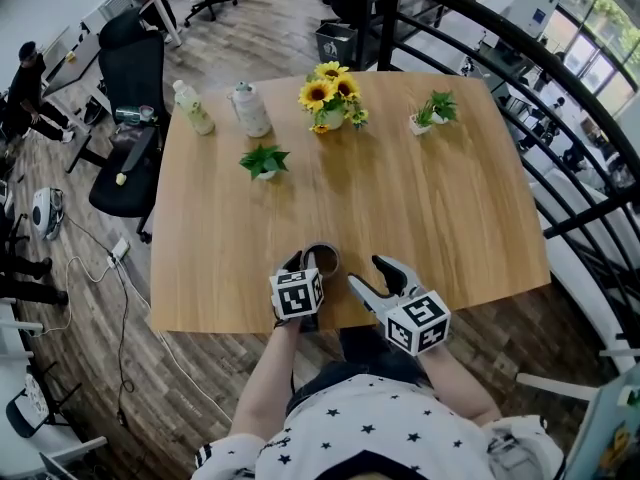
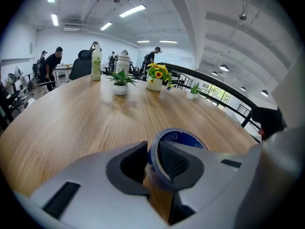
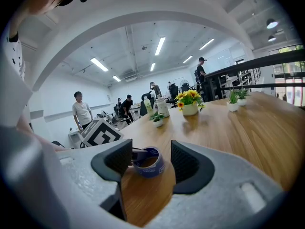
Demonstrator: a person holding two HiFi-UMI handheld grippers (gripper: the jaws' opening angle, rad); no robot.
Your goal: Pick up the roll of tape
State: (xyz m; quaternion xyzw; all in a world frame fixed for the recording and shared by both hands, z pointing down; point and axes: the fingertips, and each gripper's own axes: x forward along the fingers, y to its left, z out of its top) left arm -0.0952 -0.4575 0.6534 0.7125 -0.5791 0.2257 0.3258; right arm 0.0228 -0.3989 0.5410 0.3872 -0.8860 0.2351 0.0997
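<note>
A roll of tape [image 1: 323,256] with a blue core lies on the wooden table [image 1: 450,208] near its front edge. My left gripper [image 1: 305,262] reaches it from the near left. In the left gripper view one pad sits inside the ring and the other outside, both against the wall of the roll [image 2: 183,138], so the left gripper [image 2: 152,159] is shut on it. My right gripper [image 1: 366,273] hovers open just right of the roll, empty. In the right gripper view the tape [image 3: 153,170] shows beyond the right gripper [image 3: 151,162], with the left gripper's fingers [image 3: 135,154] at its left side.
At the table's far side stand a pot of sunflowers [image 1: 328,96], two small green plants [image 1: 264,160] [image 1: 432,110], a bottle [image 1: 193,107] and a white jug [image 1: 250,109]. A black office chair [image 1: 130,118] stands at the left; a dark railing [image 1: 560,98] curves round the right.
</note>
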